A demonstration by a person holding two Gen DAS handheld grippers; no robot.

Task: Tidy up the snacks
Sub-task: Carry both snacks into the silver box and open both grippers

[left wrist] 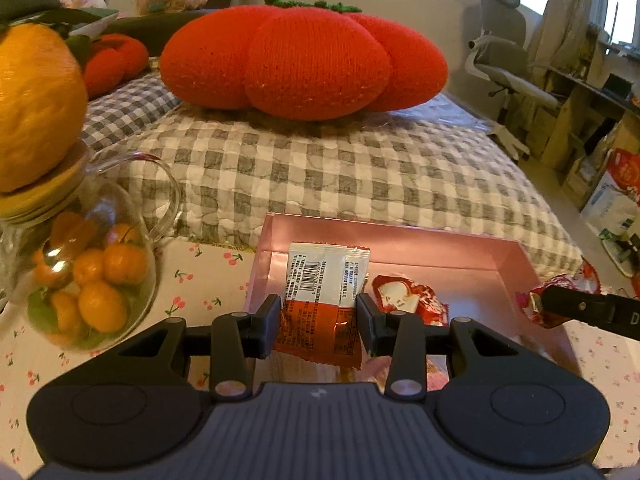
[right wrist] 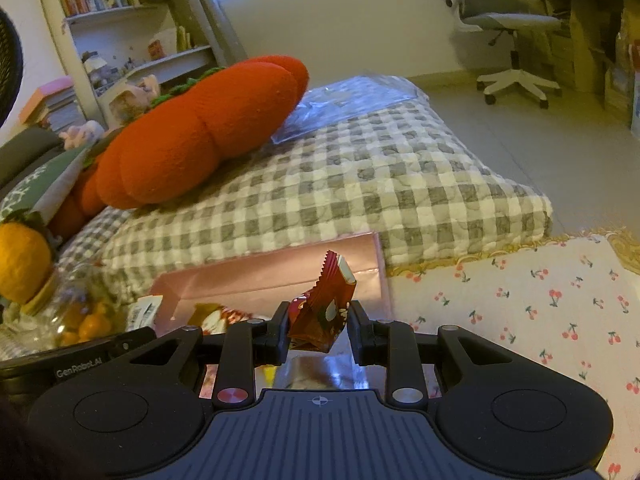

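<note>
A pink box point(left wrist: 460, 256) lies open on the cherry-print cloth. My left gripper point(left wrist: 318, 324) is shut on an orange and white snack packet point(left wrist: 324, 280) and holds it over the box's left part. A red snack packet point(left wrist: 412, 298) lies inside the box. My right gripper point(right wrist: 318, 330) is shut on a crumpled red snack packet point(right wrist: 324, 308) and holds it above the pink box point(right wrist: 256, 276). The right gripper's finger and its red packet point(left wrist: 536, 304) also show at the right edge of the left wrist view.
A glass jar point(left wrist: 86, 272) of small oranges with an orange on its lid stands left of the box. A checked quilt point(left wrist: 320, 168) with a big red pumpkin cushion point(left wrist: 304, 60) lies behind. An office chair point(right wrist: 508, 24) stands on the floor to the right.
</note>
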